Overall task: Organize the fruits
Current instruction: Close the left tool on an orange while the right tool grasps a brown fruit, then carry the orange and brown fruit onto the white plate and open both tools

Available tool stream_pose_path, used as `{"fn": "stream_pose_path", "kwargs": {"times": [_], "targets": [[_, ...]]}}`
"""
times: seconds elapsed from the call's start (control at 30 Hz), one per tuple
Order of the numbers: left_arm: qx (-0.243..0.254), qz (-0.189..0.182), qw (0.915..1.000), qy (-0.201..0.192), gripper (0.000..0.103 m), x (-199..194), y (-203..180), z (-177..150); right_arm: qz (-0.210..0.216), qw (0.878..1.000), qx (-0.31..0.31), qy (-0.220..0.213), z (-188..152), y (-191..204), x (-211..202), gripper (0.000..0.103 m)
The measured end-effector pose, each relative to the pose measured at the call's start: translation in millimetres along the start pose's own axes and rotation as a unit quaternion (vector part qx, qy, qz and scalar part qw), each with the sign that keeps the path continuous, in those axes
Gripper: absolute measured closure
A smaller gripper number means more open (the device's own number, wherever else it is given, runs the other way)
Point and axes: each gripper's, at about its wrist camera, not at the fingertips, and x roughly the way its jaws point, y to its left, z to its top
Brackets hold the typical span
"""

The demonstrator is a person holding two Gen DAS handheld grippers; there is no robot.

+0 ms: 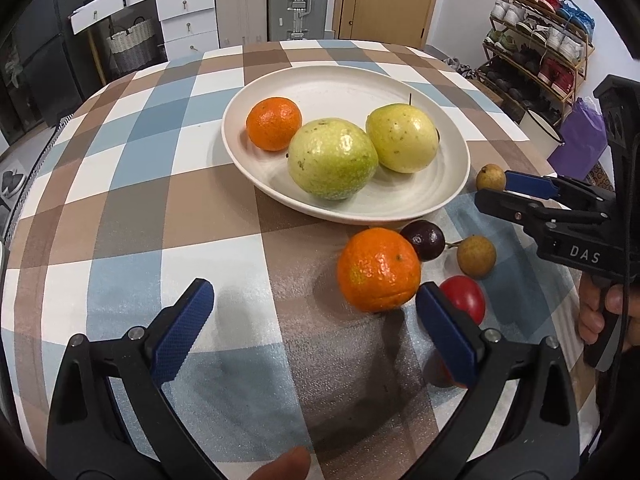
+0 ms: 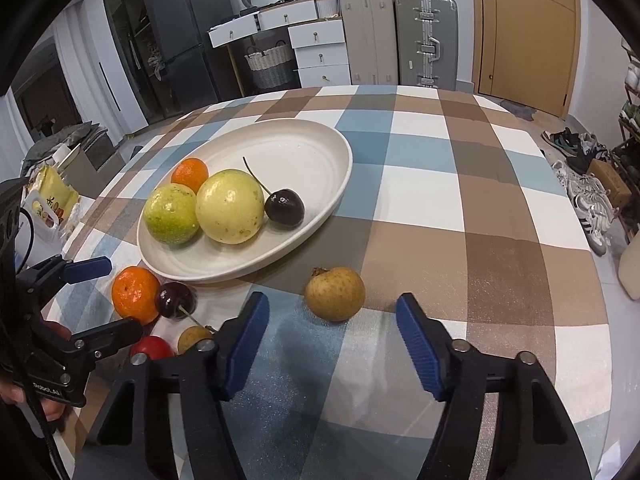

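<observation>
Longan lies just ahead of right claw.

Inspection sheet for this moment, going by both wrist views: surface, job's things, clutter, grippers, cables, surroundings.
Surface: round table under a checked cloth.
Job's things: white plate holding a small orange, two green-yellow fruits and a dark cherry. Off the plate: large orange, dark cherry by the rim, red fruit, two brown fruits, one ahead of the right gripper.
Clutter: nothing seen on the table.
Grippers: left gripper open, large orange just ahead of it; right gripper open, not touching the brown fruit.
Cables: a black cord at the left gripper.
Surroundings: drawers, suitcases, door, shoe rack.
</observation>
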Motion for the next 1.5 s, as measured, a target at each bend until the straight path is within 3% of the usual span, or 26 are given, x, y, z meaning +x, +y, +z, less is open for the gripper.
{"fn": "stream_pose_path", "kwargs": {"times": [0.4, 0.53, 0.63, 1.5], "targets": [[0.019, -0.033, 0.9993, -0.002, 0.036, 1, -8, -1, 0.0, 1.0, -0.008, -0.006, 1, 3, -2, 0.063], [0.022, -0.059, 0.998, -0.007, 0.055, -2, -10, -2, -0.004, 1.0, -0.009, -0.009, 0, 3, -3, 0.073], [0.021, -0.078, 0.9967, -0.009, 0.066, -3, -11, -3, -0.005, 1.0, -0.01, -0.009, 0, 3, -4, 0.073], [-0.002, -0.097, 0.9942, -0.046, 0.069, -22, -2, -8, 0.005, 1.0, -0.008, -0.03, -6, 8, -22, 0.073]]}}
